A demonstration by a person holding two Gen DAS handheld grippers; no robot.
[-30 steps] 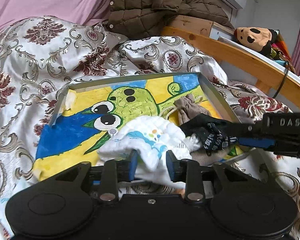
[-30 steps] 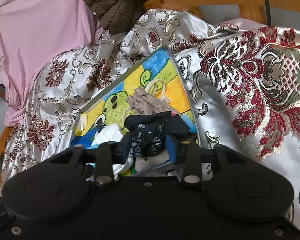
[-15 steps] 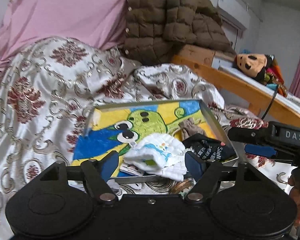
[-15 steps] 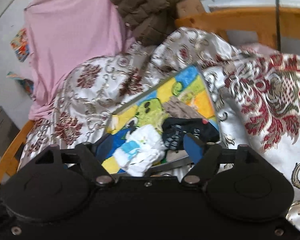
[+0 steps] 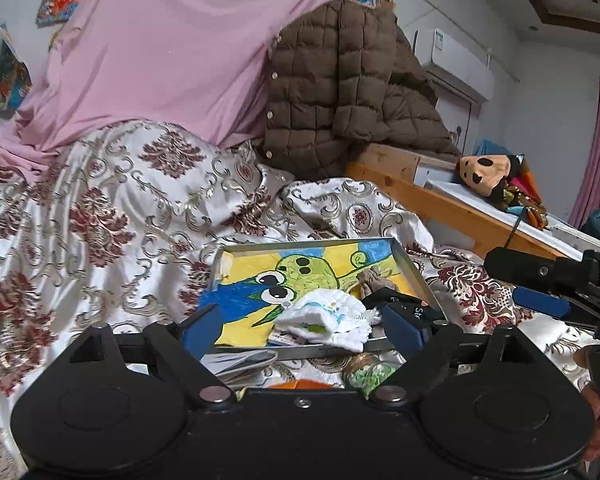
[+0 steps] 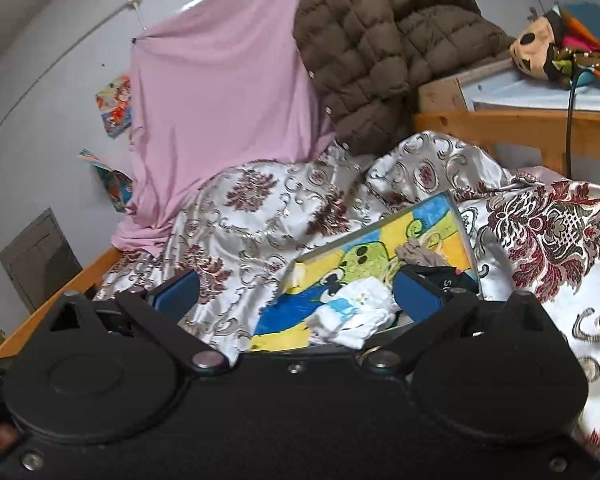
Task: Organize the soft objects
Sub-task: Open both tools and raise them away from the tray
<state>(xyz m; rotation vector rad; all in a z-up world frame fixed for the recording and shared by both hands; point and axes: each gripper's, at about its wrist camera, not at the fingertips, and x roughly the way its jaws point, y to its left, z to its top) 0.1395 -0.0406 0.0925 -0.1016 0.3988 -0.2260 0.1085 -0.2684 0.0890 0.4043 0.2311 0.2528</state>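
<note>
white cloth (image 5: 326, 318), black sock (image 5: 404, 309), in tray (image 5: 414, 276)

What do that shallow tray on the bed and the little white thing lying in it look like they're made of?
The tray looks like thin metal: grey, dully shiny rim walls with crisp folded edges. Its painted cartoon floor seems matte, perhaps paper or paint. The white bundle looks like soft cotton, likely gauze or muslin: crinkled, floppy folds with small printed colour patches.

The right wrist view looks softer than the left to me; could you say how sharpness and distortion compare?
Right wrist view: motion-smeared, the patterned quilt streaked at the right edge, the wall line bowed. Left wrist view: crisper, the tray and white cloth well defined, though the fisheye bends the margins; even daylight in both, no glare.
</note>
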